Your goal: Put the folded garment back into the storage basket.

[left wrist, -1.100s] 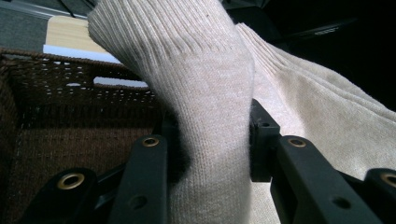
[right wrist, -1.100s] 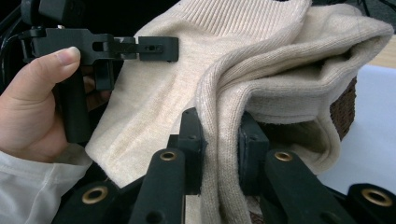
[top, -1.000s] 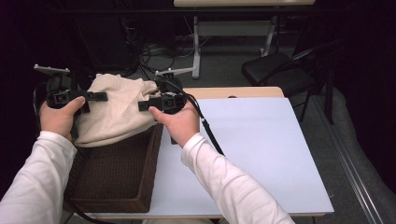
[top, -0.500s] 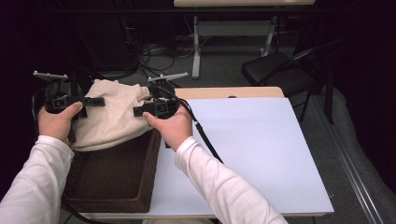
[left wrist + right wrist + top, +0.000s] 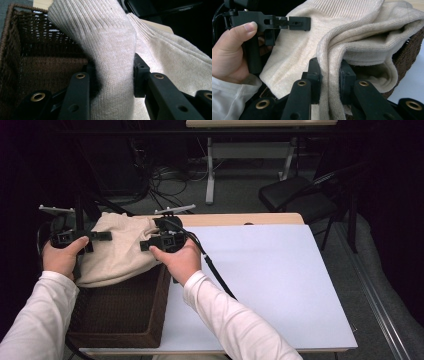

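Surface: white, spans the centre and right of the high frame. Basket: brown wicker, lower left, on the surface's left edge. Sweater: cream knit, bunched over the basket's far rim at left. Your left claw and right claw: each clamped on a sweater fold.
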`<control>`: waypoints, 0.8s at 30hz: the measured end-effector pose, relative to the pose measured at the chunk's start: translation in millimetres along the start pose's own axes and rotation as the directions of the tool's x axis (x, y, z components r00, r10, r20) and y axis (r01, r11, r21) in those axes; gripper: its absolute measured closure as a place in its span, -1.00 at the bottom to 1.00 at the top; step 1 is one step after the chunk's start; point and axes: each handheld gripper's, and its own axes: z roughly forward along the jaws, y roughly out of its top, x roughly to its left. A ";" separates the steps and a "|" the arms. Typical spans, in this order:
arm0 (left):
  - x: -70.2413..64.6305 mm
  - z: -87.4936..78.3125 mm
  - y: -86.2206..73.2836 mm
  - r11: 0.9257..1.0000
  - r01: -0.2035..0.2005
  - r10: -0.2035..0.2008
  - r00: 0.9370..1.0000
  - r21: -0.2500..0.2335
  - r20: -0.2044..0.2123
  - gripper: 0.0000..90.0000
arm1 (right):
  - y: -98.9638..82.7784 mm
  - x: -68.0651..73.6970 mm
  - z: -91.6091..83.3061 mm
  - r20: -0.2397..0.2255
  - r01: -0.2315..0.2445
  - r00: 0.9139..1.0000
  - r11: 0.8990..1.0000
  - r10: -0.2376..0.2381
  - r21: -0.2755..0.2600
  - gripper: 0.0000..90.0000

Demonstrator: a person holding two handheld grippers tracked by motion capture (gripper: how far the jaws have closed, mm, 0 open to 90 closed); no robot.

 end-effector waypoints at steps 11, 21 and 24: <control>15.1 9.9 -8.1 1.000 0.001 -0.001 1.000 0.017 -0.005 0.49 | -10.0 -1.8 15.4 0.003 -0.001 1.000 1.000 0.001 0.014 0.68; 25.7 17.9 -16.0 1.000 0.018 -0.018 1.000 0.023 -0.010 0.49 | -18.1 -4.1 26.6 0.007 -0.005 1.000 0.999 0.005 0.043 0.68; 28.9 22.2 -17.6 1.000 0.015 -0.014 1.000 0.026 -0.015 0.49 | -19.8 -5.4 30.3 0.011 -0.009 1.000 0.999 0.009 0.039 0.68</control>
